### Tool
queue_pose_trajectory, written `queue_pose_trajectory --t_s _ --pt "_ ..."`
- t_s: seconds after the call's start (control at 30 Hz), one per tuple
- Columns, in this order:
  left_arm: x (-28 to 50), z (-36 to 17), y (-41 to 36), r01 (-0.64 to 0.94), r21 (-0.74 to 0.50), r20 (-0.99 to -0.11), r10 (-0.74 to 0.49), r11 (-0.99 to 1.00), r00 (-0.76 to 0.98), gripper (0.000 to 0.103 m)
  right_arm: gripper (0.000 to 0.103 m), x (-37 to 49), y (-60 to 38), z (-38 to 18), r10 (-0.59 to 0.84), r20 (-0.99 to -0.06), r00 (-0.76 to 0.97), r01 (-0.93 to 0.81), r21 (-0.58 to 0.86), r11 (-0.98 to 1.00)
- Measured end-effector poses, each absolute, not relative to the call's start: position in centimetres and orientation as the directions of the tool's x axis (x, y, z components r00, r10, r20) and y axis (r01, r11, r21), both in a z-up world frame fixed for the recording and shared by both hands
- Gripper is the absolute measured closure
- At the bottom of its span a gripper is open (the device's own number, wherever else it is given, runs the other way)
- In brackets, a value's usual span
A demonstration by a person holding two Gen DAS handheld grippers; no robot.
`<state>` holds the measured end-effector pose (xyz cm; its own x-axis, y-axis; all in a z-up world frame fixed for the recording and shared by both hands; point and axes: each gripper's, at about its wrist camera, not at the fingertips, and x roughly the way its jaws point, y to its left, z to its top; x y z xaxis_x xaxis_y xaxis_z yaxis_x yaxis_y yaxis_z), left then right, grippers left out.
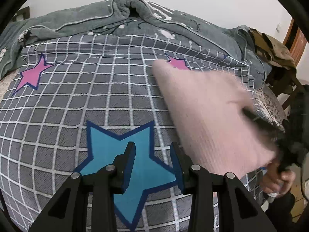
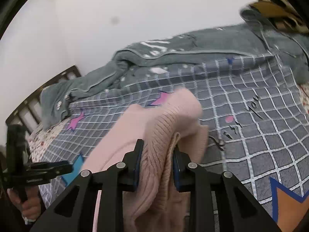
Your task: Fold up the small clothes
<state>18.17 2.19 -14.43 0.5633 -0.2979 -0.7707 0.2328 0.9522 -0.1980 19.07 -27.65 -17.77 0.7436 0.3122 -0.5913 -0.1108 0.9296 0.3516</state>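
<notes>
A pink knit garment [image 2: 154, 135] hangs from my right gripper [image 2: 157, 150], whose jaws are shut on a bunched fold of it. In the left wrist view the same garment [image 1: 208, 112] is blurred and held above the bed at the right, with the right gripper [image 1: 256, 119] at its edge. My left gripper [image 1: 152, 154] is open and empty, low over a blue star on the checked bedspread [image 1: 96, 100]. It also shows at the left of the right wrist view [image 2: 71, 166].
A grey blanket [image 1: 125, 17] lies bunched along the far side of the bed by the white wall. A camouflage cloth [image 1: 274, 48] lies on a wooden chair at the right. A dark headboard [image 2: 38, 100] stands at the bed's end.
</notes>
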Motion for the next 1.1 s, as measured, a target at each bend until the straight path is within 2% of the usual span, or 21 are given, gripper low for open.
queue_pose_trajectory --t_s 0.03,0.1,0.13,0.23,0.37,0.5,0.57,0.6,0.63,0.77,0.8,0.9,0.97,1.1 --pt "18.2 -14.4 1.9 0.238 -0.198 -0.77 -0.301 0.951 0.562 0.068 0.064 20.1 -27.6 -19.2 0.31 -0.649 0.694 -0.095 0.344 0.934" --pt "18.1 -14.3 1.3 0.251 -0.196 -0.768 -0.307 0.948 0.562 0.068 0.057 20.2 -27.9 -19.4 0.305 -0.656 0.69 -0.096 0.335 0.937" --pt "18.0 -14.2 1.0 0.257 -0.194 -0.767 -0.31 0.947 0.562 0.068 0.048 19.7 -28.3 -18.8 0.293 -0.652 0.699 -0.09 0.327 0.941" --pt "17.8 -14.0 0.5 0.271 -0.189 -0.763 -0.315 0.944 0.565 0.068 0.042 17.4 -29.3 -16.6 0.234 -0.618 0.75 -0.038 0.313 0.949" --pt "17.9 -13.8 -0.1 0.275 -0.187 -0.765 -0.316 0.943 0.562 0.068 0.042 14.4 -28.4 -14.4 0.204 -0.561 0.802 -0.062 0.261 0.963" --pt "17.7 -13.5 -0.5 0.272 -0.184 -0.765 -0.311 0.945 0.563 0.068 0.043 14.8 -25.9 -15.0 0.213 -0.587 0.781 -0.122 0.191 0.974" --pt "17.6 -13.4 -0.5 0.269 -0.182 -0.765 -0.308 0.946 0.565 0.068 0.067 16.2 -24.7 -16.5 0.172 -0.647 0.742 -0.114 0.13 0.985" --pt "17.5 -13.3 -0.5 0.266 -0.182 -0.765 -0.306 0.947 0.566 0.068 0.085 17.1 -24.5 -17.3 0.175 -0.676 0.716 -0.126 0.121 0.985" --pt "17.3 -13.2 -0.4 0.261 -0.18 -0.766 -0.302 0.948 0.567 0.068 0.089 17.5 -24.5 -17.5 0.185 -0.679 0.71 -0.134 0.127 0.983" --pt "16.3 -13.0 -0.1 0.257 -0.169 -0.76 -0.292 0.952 0.581 0.068 0.09 13.7 -28.1 -14.3 0.339 -0.459 0.821 -0.214 0.303 0.929" --pt "16.3 -13.0 -0.2 0.256 -0.172 -0.76 -0.294 0.951 0.58 0.068 0.09 13.5 -28.9 -14.7 0.322 -0.458 0.828 -0.181 0.325 0.928" --pt "16.1 -13.2 -1.0 0.27 -0.21 -0.761 -0.33 0.94 0.558 0.068 0.091 16.1 -30.6 -19.8 0.274 -0.622 0.733 -0.051 0.35 0.935" --pt "15.9 -13.0 -1.8 0.288 -0.221 -0.753 -0.35 0.932 0.557 0.068 0.089 15.8 -31.4 -20.4 0.297 -0.598 0.745 -0.055 0.388 0.92" --pt "15.7 -12.3 -3.5 0.317 -0.224 -0.736 -0.373 0.921 0.565 0.068 0.071 14.9 -31.0 -18.5 0.242 -0.597 0.765 -0.055 0.313 0.948"
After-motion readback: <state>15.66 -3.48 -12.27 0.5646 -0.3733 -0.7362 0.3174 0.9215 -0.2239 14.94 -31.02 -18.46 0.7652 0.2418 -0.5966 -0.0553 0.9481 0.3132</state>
